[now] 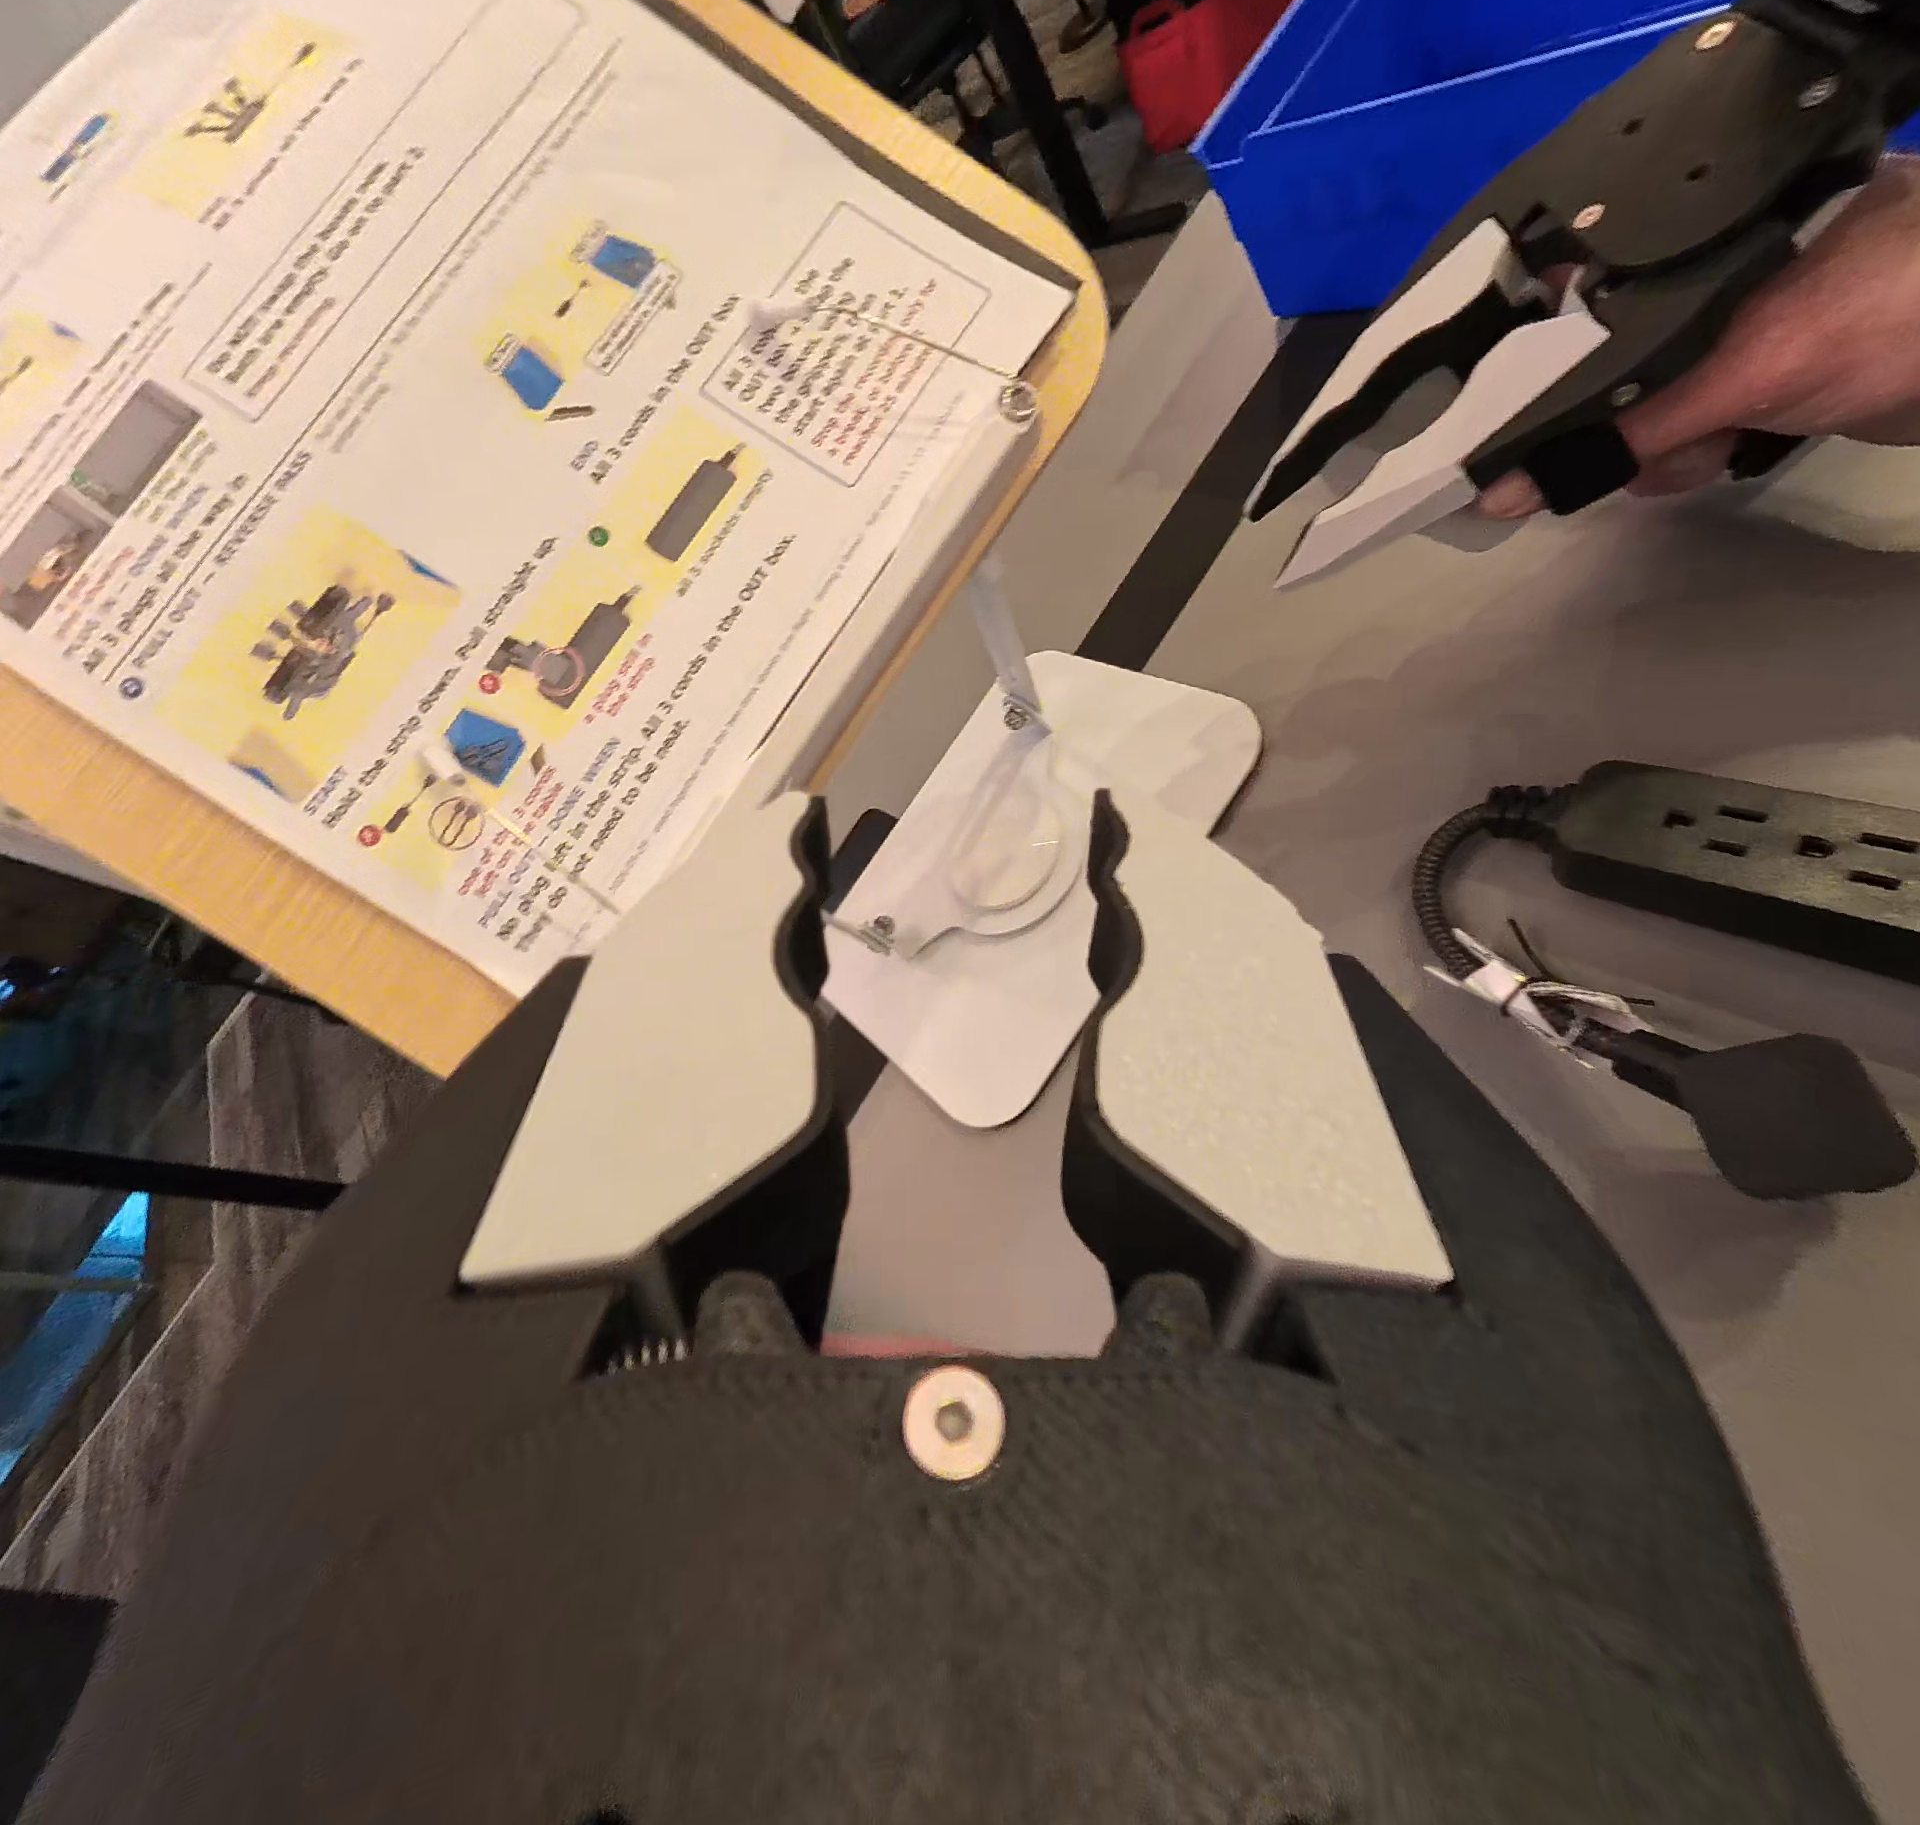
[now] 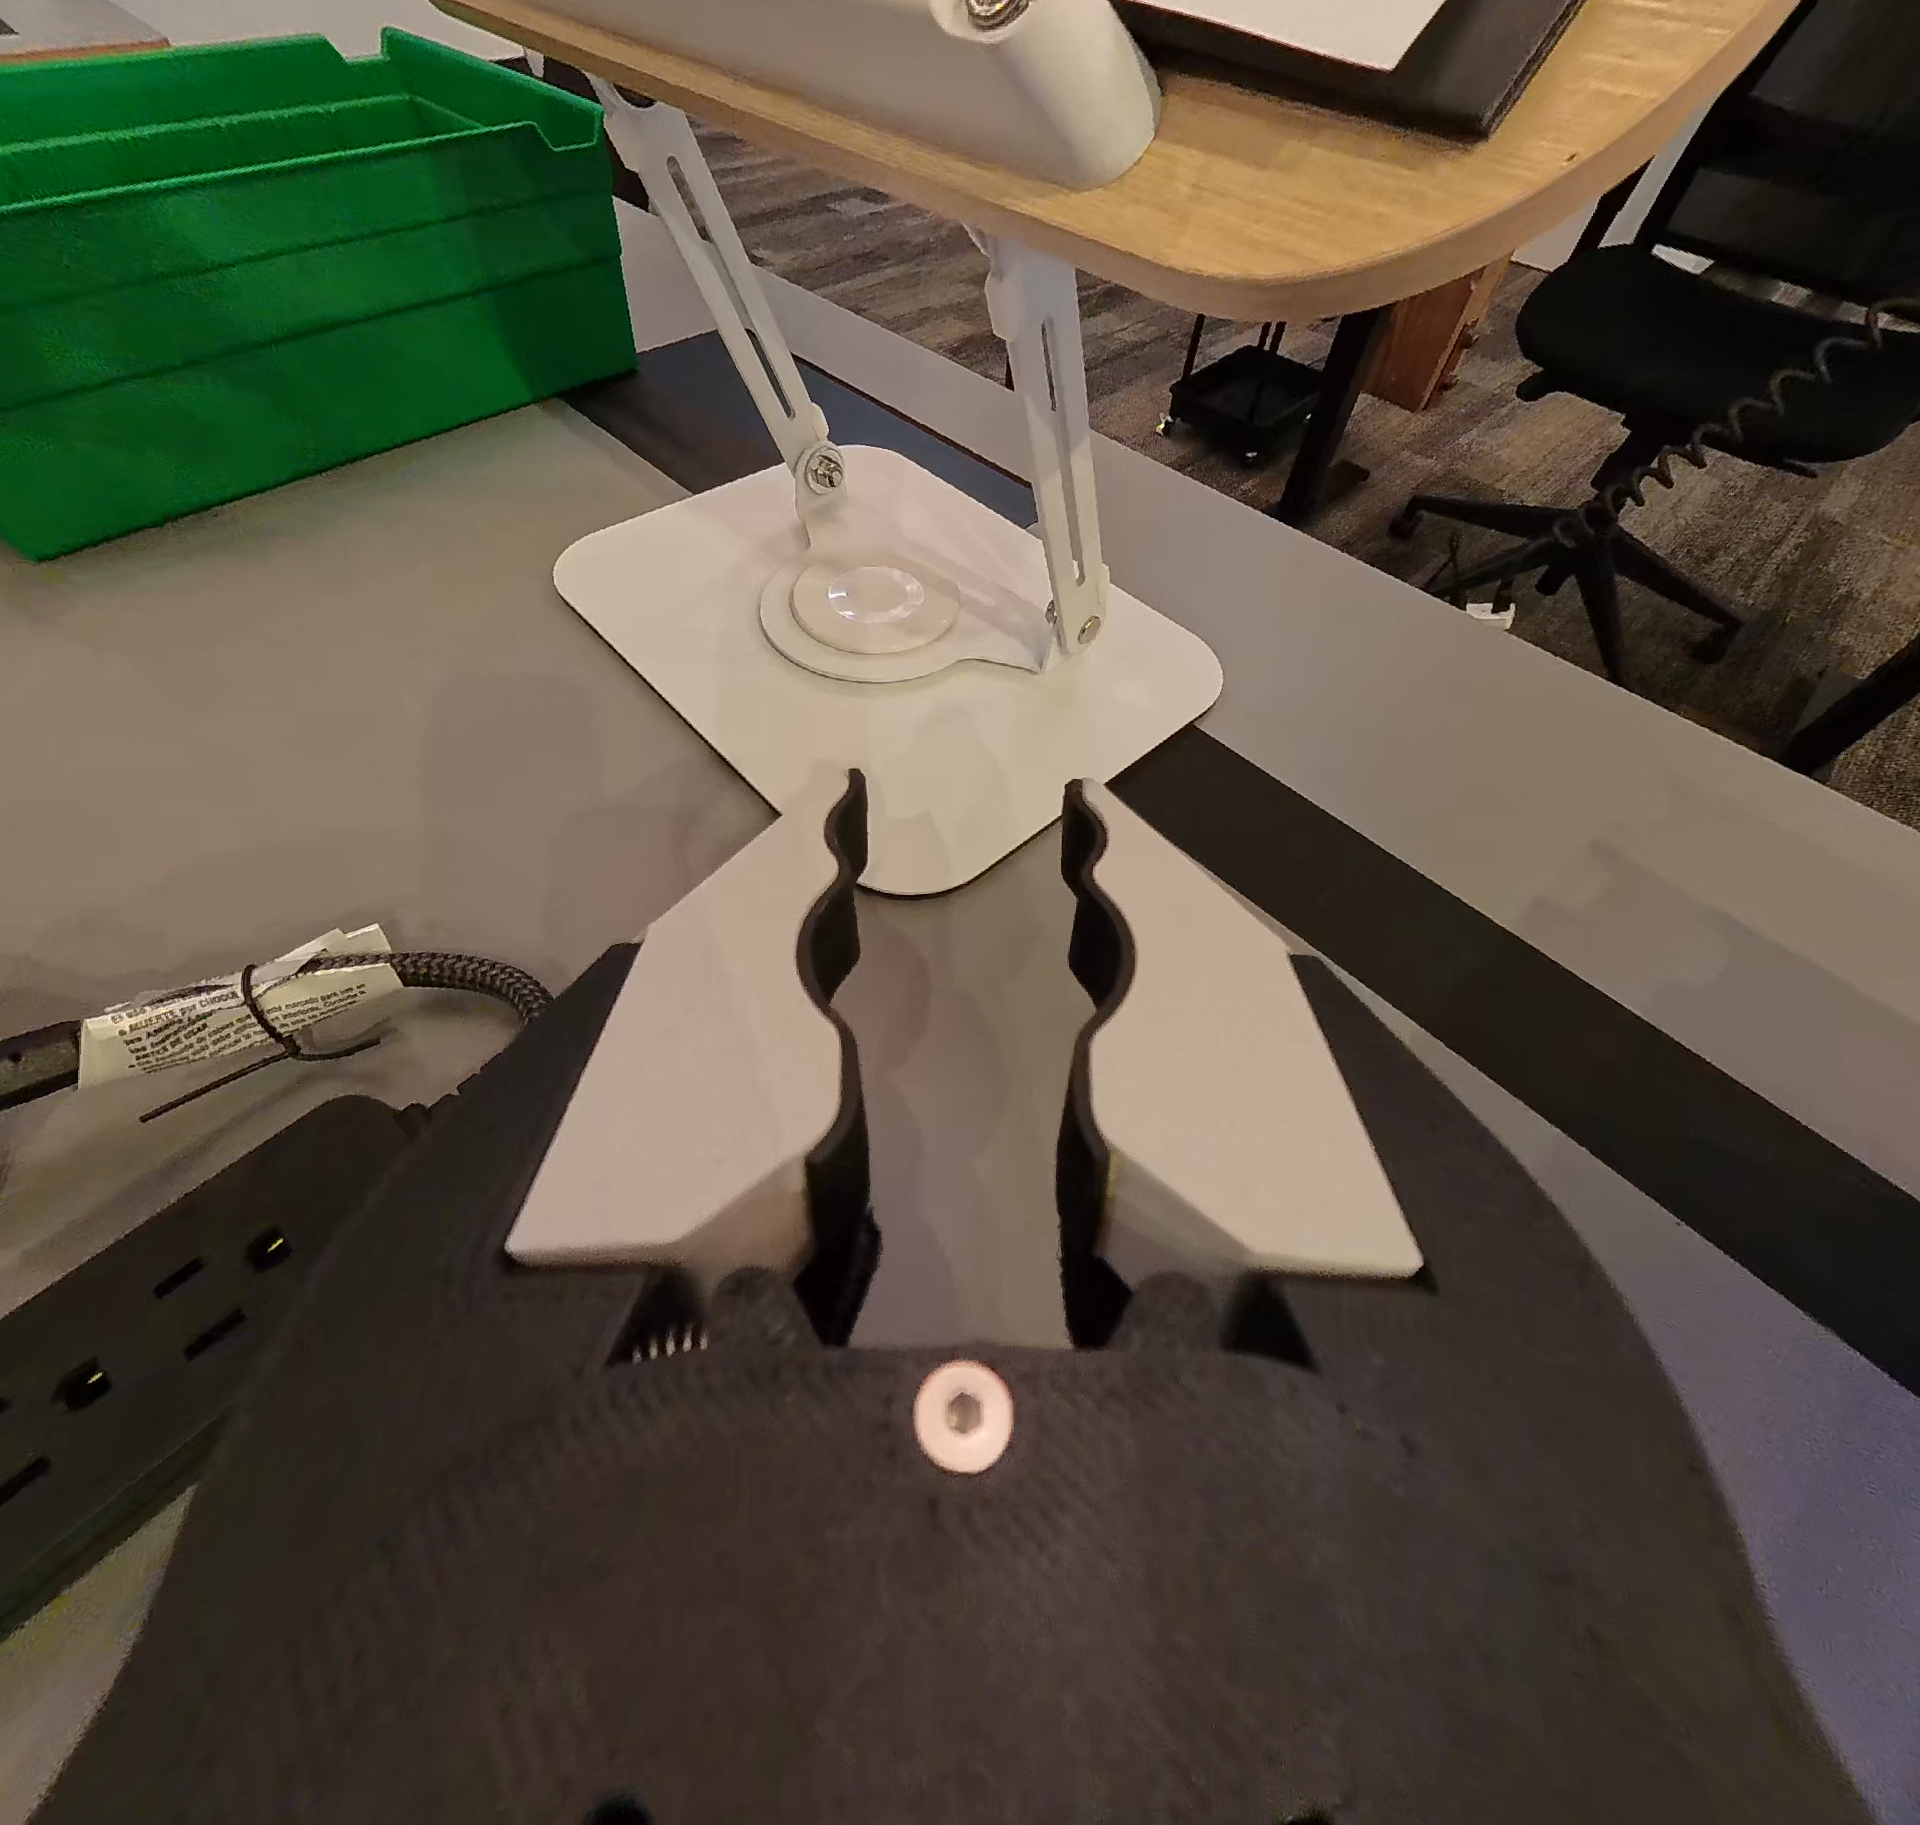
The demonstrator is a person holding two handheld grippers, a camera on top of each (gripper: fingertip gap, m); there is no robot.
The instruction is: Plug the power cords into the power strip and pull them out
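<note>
A black power strip [image 1: 1756, 866] lies on the grey table at the right of the left wrist view, sockets empty, with its braided cord and flat black plug [image 1: 1787, 1115] in front of it. It also shows at the lower left of the right wrist view [image 2: 135, 1360], partly under my gripper body. My left gripper [image 1: 951, 819] is open and empty, held over the white base of a stand [image 1: 1164, 736]. My right gripper [image 2: 961, 788] is open and empty, pointing at the same base [image 2: 935, 715]. It shows farther off in the left wrist view [image 1: 1278, 539], held by a hand.
A wooden board [image 1: 1081, 341] on the white stand carries a printed instruction sheet [image 1: 436, 373]. A blue bin [image 1: 1455, 113] stands at the back right, a green bin [image 2: 301, 321] on the other side. Office chairs [image 2: 1714, 362] stand beyond the table edge. The gap from one gripper's tips to the other's is roughly 20 cm.
</note>
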